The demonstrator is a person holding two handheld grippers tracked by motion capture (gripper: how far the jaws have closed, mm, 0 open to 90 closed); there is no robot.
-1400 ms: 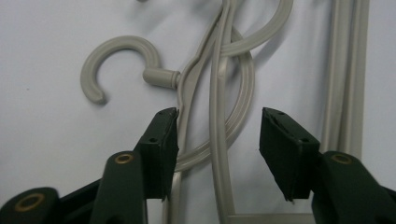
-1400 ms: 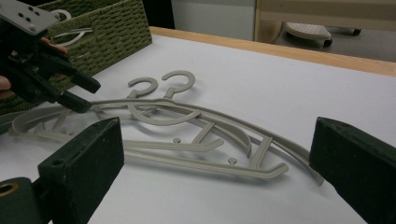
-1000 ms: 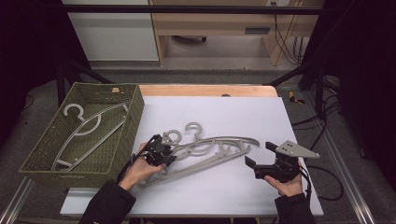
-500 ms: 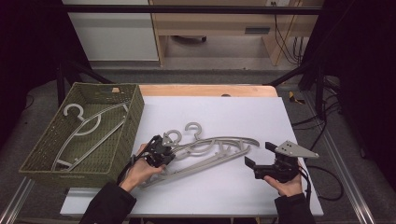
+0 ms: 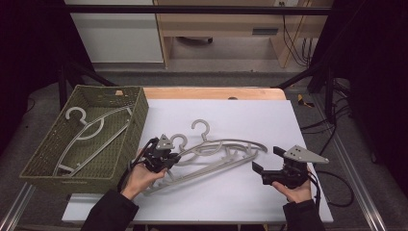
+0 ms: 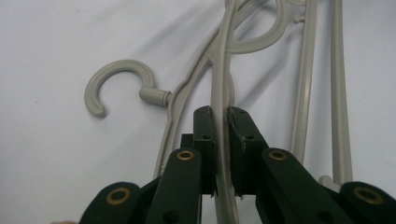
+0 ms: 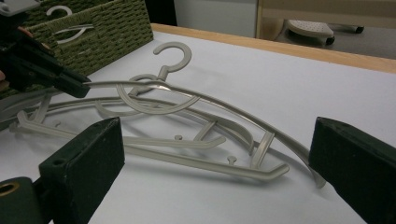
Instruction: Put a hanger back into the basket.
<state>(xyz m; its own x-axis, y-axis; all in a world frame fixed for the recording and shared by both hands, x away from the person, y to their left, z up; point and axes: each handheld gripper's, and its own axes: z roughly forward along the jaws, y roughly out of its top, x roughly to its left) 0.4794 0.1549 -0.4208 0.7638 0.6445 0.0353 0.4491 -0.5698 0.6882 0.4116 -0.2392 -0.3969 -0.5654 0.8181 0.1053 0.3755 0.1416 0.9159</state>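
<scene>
Beside the wicker basket (image 5: 134, 125), we grip a grey hanger (image 6: 219, 70) from the pile.
Our left gripper (image 6: 220, 116) is clamped on the hanger's thin arm, just right of the basket; our right gripper (image 7: 210, 163), farther from the basket, stands wide apart, grasping nothing.

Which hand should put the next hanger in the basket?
Left. The left gripper is already clamped on a hanger and sits right beside the basket. The right gripper is open, holds nothing and is farther away.
</scene>
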